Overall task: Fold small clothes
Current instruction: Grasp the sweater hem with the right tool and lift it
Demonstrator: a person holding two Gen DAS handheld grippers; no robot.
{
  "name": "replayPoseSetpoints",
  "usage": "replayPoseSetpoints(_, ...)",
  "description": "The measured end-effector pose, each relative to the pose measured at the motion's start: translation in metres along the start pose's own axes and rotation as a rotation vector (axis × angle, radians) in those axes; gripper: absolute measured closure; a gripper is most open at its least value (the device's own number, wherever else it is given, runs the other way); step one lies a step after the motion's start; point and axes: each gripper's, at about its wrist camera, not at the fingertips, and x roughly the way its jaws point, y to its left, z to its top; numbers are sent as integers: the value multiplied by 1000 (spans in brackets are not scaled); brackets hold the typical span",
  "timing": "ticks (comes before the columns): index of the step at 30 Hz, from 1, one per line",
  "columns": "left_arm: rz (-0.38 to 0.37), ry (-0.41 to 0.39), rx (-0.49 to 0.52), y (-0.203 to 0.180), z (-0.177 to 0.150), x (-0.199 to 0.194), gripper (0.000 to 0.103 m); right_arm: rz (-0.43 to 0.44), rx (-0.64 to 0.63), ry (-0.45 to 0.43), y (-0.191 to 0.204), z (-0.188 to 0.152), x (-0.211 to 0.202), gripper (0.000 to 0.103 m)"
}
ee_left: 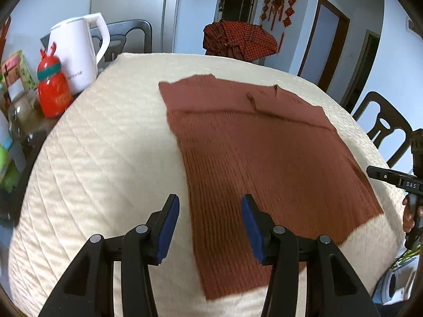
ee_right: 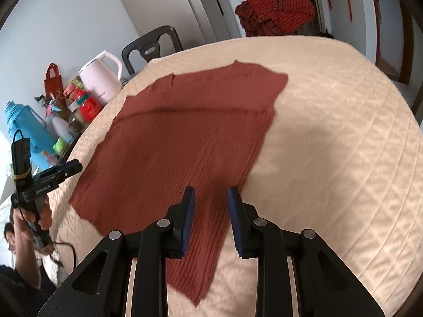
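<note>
Garment: rust-brown ribbed knit cloth [ee_left: 264,163] lies flat on the cream quilted bench cover [ee_left: 105,145].
Left gripper [ee_left: 210,227]: blue-padded jaws apart, empty, above the cloth's left edge.
Right gripper [ee_right: 211,219]: jaws apart, empty, over the cloth's near corner.

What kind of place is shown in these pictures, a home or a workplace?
Most likely a home, probably a dining room. A table under a quilted cream cover holds a white kettle and jars, dining chairs stand around it, and red knot decorations hang on the wall. A rust-red knitted garment lies spread for folding.
</note>
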Motion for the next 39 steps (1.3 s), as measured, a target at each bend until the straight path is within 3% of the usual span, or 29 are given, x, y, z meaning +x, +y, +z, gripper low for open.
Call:
replayPoseSetpoints(9,-44,13,-77,9,-24,-9,51,57,54,16,-6,-28,-5,62)
replayPoseSetpoints(14,-87,9,-84,2,-30,-11,51,126,94,27,-6,-39,-9,61)
replayPoseSetpoints(18,-214,9,-133,2,-30,-8,51,202,121,46,-6,-44,-10,61)
replayPoseSetpoints(24,-211,5,-138,0,-30,-7,53,271,188,44,-13,-47,-9,61)
replayPoseSetpoints(28,-223,10,-201,10,-32,-7,65,280,208,39,-15,-46,-6,68)
replayPoseSetpoints(32,-249,13,-258,17,-33,-6,65,292,224,35,-18,-44,-4,70)
replayPoseSetpoints(37,-253,-13,-331,32,-35,-10,65,299,233,36,-24,-50,-5,92)
replayPoseSetpoints(39,-278,0,-356,35,-33,-5,62,297,242,35,-28,-53,-6,95)
